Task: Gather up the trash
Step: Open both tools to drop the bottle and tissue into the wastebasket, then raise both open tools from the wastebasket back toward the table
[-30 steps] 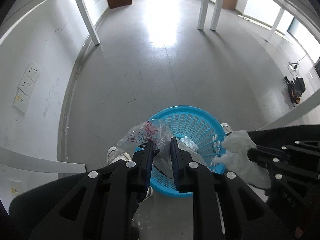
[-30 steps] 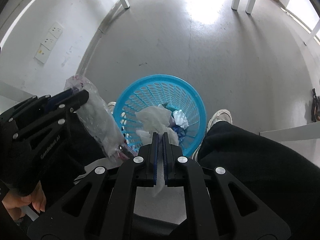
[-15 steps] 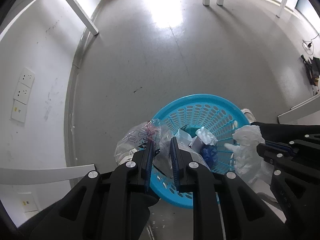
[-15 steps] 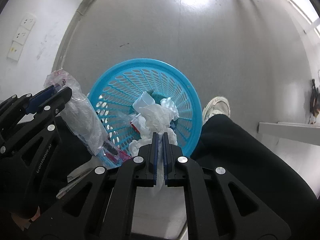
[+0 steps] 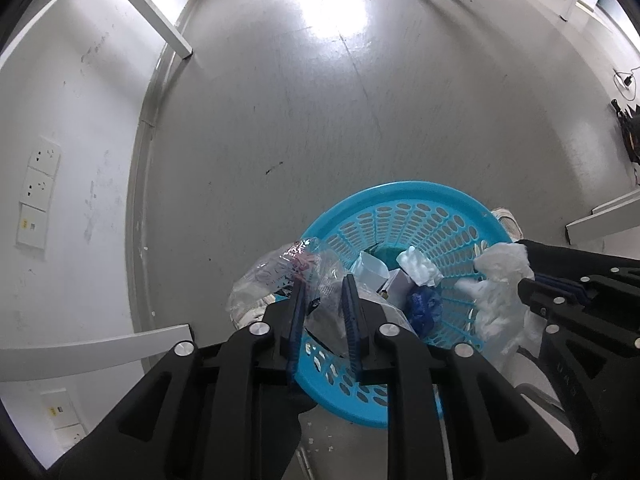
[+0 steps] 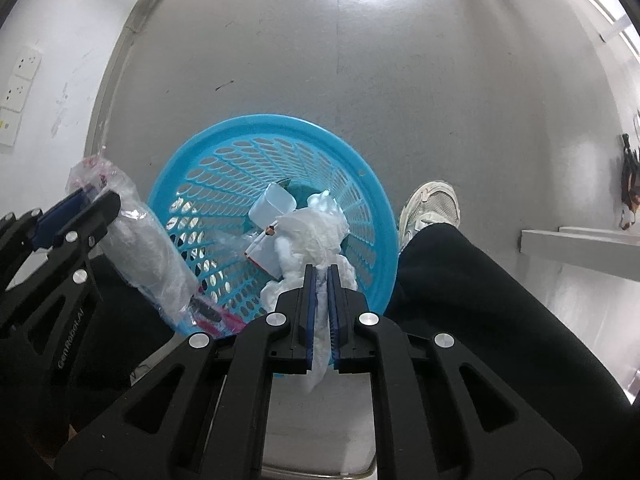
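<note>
Taking the blue basket (image 6: 372,208) on the grey floor (image 5: 320,120) as landmark: over its left rim, the left hand-held gripper (image 5: 323,286) is clenched on a clear plastic wrapper (image 5: 276,276), which hangs partly outside the rim. Inside the basket lie a pale cup (image 6: 272,204), a small carton (image 6: 260,254) and blue scraps (image 5: 424,306). Over its near-right rim, the right hand-held gripper (image 6: 321,276) pinches a crumpled white tissue (image 6: 312,232). A sneaker (image 6: 432,208) stands just right of the basket.
</note>
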Demonstrator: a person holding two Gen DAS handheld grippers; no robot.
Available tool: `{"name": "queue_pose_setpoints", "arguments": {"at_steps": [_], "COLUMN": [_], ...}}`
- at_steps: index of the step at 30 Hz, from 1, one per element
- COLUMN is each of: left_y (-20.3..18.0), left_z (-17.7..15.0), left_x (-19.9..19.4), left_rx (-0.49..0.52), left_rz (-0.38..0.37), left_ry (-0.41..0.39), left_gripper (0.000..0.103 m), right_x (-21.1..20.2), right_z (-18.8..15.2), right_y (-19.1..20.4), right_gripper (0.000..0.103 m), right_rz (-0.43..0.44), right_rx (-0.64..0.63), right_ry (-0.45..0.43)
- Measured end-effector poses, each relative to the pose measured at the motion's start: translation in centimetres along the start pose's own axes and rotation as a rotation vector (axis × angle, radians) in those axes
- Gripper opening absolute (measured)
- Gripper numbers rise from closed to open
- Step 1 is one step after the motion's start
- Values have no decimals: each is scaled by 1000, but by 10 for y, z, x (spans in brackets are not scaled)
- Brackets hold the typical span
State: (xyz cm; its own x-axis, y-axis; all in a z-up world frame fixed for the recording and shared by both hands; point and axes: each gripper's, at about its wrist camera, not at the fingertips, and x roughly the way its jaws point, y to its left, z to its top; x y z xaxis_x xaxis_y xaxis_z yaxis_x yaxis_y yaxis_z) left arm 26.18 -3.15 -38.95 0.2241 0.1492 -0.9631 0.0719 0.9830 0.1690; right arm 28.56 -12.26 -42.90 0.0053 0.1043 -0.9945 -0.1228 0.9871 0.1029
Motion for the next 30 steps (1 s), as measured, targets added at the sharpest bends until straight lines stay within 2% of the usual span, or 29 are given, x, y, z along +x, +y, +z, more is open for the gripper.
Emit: {"name": "queue_pose_setpoints", "arguments": {"at_steps": [2,4,13,17,21,24,27,30], "left_y": [2,6,16,31,35,40,48,50], "left_z": [1,1,-7,-19,-35,-47,-58,-70], "left_x": [0,-2,-7,-25,-46,-60,-81,-96], "left_rx": [-21,-41,-75,-161,-174,-184,-208,-208], "left_rz": [-14,-16,-14,-107,-148,-170,-176,-191], "left_ry": [5,1,11,11,-22,-51,-109,-138], "left_gripper": [29,41,46,50,52,53,56,57], "right_x": [0,0,-18,-35,-65,-86,-103,-121], "right_z": [0,-1,-11,-23,-41,-56,-69,-84], "right_y": [-1,0,-2,1,15,24,25,22], "right_gripper": [25,27,31,36,39,39,39,44], "right_rz": [24,25,28,26,61,55,66,69], "right_rx": [15,12,18,-3,-57,-99,-110,-121], "right_ry": [2,1,-22,-47,-104,-150,-184,-226]}}
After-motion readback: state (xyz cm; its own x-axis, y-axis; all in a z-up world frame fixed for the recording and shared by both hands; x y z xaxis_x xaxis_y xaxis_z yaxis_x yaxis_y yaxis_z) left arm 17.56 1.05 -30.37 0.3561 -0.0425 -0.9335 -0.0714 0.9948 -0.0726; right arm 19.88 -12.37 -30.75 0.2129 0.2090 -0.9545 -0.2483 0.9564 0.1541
